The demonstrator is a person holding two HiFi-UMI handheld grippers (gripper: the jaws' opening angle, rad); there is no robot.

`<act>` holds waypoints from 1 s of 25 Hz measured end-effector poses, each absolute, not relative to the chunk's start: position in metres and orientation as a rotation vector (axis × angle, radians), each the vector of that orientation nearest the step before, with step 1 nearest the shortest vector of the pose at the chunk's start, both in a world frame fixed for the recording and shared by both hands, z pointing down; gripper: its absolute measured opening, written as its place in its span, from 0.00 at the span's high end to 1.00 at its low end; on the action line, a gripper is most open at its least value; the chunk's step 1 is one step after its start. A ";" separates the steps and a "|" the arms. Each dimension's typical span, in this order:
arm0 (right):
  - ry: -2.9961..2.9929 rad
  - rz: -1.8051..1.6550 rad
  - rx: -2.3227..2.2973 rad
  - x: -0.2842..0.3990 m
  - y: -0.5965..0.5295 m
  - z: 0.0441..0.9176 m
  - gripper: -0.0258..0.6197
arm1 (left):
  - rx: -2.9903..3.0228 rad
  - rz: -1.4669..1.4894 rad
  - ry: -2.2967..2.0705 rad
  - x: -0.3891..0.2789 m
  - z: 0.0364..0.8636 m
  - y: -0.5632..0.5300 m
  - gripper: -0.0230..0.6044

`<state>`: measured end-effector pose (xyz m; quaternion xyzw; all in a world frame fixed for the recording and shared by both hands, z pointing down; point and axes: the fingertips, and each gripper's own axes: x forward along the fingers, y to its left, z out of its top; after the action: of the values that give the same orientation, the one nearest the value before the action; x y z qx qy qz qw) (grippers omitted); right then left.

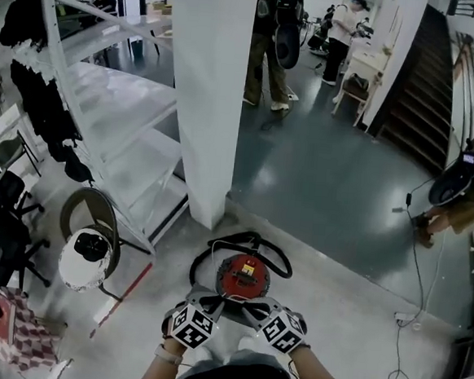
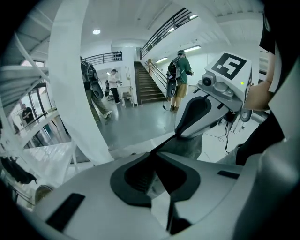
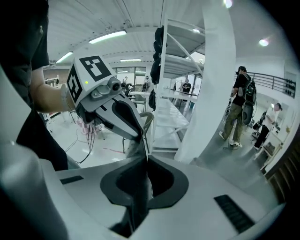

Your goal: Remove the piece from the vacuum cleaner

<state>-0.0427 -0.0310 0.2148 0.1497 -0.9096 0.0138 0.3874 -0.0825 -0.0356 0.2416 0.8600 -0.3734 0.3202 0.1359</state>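
Two in all: left hand-held gripper (image 1: pixel 206 301) and right hand-held gripper (image 1: pixel 252 305), each clenched on nothing, side by side at the near edge of one red vacuum cleaner (image 1: pixel 244 278) on the floor. One black hose (image 1: pixel 276 254) looped round the vacuum cleaner; one white pillar (image 1: pixel 207 100) beyond it.

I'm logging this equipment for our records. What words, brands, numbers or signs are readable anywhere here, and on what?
No text here can be read.
The yellow label on top of the red vacuum cleaner: too small to read.
The marker cubes: black-and-white square patterns only, no letters or numbers.
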 end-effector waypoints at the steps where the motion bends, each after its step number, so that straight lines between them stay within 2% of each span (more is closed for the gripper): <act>1: -2.323 0.020 0.388 -0.044 -0.034 0.202 0.90 | 2.501 0.917 -1.099 -0.083 0.230 -0.040 0.89; 11: -2.396 -0.105 0.449 -0.046 -0.055 0.108 0.90 | 2.600 0.807 -1.243 -0.090 0.134 -0.064 0.89; 25: -2.423 -0.160 0.552 -0.035 -0.071 0.079 0.90 | 2.673 0.823 -1.266 -0.079 0.103 -0.085 0.89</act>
<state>-0.0346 -0.0710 0.0794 0.2101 -0.9218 -0.0607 0.3200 -0.0795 -0.0852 0.1033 0.8702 -0.4120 0.2679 0.0358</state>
